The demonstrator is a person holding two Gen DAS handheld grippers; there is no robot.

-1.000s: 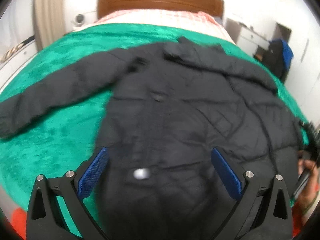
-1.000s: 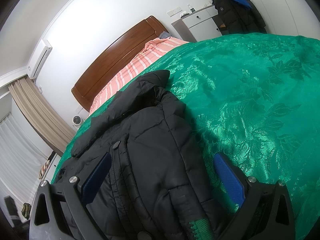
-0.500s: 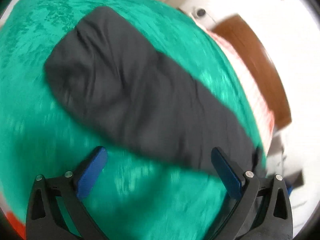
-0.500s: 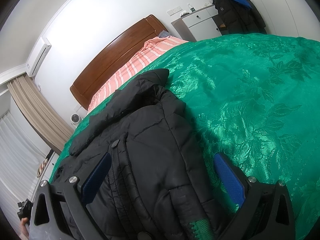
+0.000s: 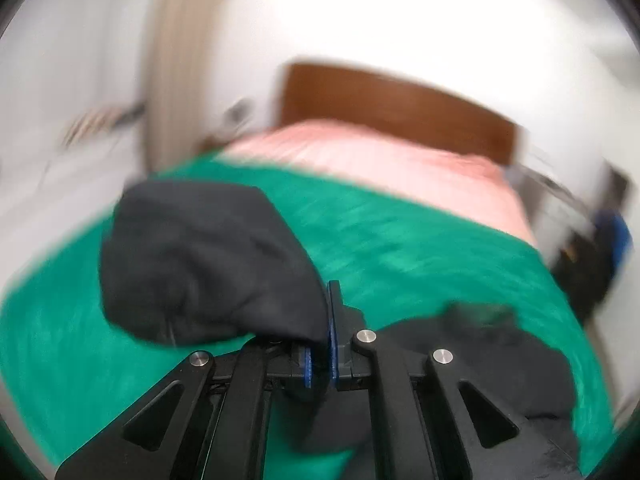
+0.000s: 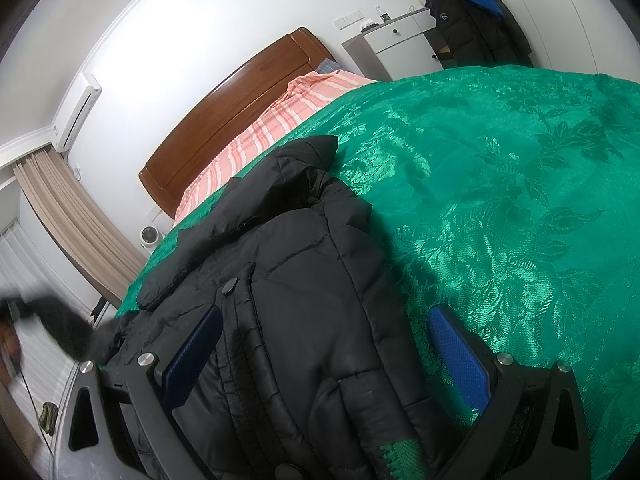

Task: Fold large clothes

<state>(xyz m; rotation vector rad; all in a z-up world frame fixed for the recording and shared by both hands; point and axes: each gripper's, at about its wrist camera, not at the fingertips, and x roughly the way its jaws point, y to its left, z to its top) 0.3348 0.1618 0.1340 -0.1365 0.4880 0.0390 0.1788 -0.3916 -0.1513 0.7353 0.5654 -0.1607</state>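
A black puffer jacket [image 6: 288,280] lies on a green bedspread [image 6: 500,200]. My left gripper [image 5: 320,344] is shut on the end of the jacket's sleeve [image 5: 208,264], which it holds lifted above the bed; the view is blurred. The jacket's body [image 5: 480,356] lies at the lower right there. In the right wrist view the lifted sleeve [image 6: 68,332] shows blurred at the far left. My right gripper [image 6: 320,356] is open, its blue pads either side of the jacket's front edge, low over it.
A wooden headboard [image 6: 240,104] and a pink striped sheet [image 6: 272,128] are at the bed's far end. A white dresser [image 6: 400,44] and hanging dark coats [image 6: 472,20] stand at the far right. Beige curtains [image 6: 80,232] hang at the left.
My left gripper has swung from over the jacket's body to the sleeve, shut on its end and lifted it. My right gripper has stayed open over the jacket.
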